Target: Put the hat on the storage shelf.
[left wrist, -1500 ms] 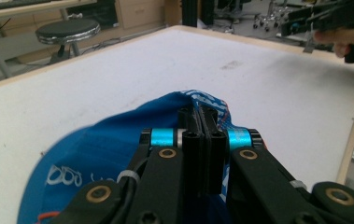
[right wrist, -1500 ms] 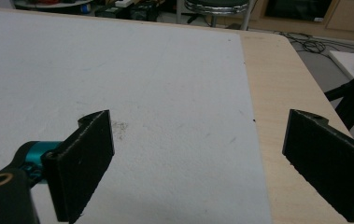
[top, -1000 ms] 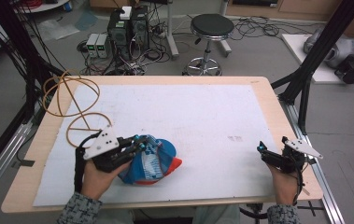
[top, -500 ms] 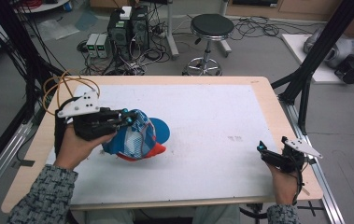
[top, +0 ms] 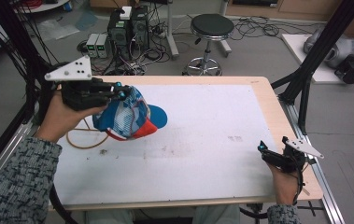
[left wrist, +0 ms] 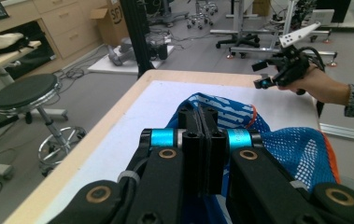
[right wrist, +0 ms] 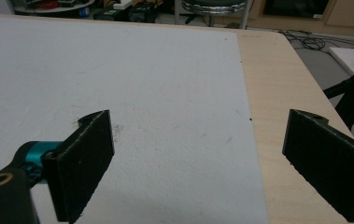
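Left tongs raised, clamping cap, right tongs low

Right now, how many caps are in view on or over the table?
1. The blue, white and orange cap hangs off the left gripper, which is shut on its fabric, above the table's left side.

High view is looking down and forward over the table from the person's side. Both gripper views are looking closely along their jaws, sharing its white mat.
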`<state>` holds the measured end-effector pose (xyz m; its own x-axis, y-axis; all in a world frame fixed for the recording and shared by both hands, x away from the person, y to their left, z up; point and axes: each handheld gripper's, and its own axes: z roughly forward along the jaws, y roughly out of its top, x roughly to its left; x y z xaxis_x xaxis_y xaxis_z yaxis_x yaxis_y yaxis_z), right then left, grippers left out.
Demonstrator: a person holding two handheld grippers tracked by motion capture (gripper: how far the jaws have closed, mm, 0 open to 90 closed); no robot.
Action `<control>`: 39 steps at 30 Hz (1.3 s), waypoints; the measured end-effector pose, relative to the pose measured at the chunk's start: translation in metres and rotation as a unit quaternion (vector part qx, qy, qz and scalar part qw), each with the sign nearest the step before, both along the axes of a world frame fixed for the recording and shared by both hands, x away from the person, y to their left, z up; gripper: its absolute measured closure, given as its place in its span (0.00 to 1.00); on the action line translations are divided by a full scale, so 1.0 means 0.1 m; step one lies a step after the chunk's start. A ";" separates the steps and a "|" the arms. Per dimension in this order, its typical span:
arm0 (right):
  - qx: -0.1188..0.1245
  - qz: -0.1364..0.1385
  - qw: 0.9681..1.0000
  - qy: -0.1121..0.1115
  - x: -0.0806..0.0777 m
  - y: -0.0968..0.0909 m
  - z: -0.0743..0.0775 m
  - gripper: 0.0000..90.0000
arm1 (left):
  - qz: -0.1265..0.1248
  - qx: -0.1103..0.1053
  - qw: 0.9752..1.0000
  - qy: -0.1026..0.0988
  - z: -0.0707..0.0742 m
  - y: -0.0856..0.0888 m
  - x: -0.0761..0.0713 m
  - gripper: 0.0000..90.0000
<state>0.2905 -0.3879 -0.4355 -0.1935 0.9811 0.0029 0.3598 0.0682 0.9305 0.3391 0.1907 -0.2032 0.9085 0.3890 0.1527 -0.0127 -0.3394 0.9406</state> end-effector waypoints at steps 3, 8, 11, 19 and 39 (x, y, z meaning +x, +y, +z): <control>-0.002 0.000 1.000 0.002 0.00 0.00 0.00 0.09 | 0.002 0.001 1.000 -0.006 0.10 0.02 0.05 0.98; -0.003 0.001 1.000 0.002 0.01 -0.01 -0.01 0.09 | 0.013 0.002 1.000 -0.019 0.35 0.17 0.15 0.98; -0.002 0.000 1.000 0.003 0.01 0.00 -0.01 0.09 | 0.022 -0.002 0.999 -0.025 0.43 0.24 0.17 0.98; -0.002 -0.001 1.000 0.002 0.01 -0.02 -0.01 0.09 | 0.077 -0.001 0.996 -0.047 0.69 0.64 0.24 0.98; -0.004 0.000 1.000 0.004 0.01 0.00 -0.01 0.09 | 0.157 0.013 0.987 -0.026 0.44 1.29 0.19 0.98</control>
<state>0.2916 -0.3877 -0.4360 -0.1943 0.9809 -0.0034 0.3667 0.0758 0.9272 0.3578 0.3200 -0.1592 0.7344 0.6459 0.2086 0.0493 -0.3573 0.9327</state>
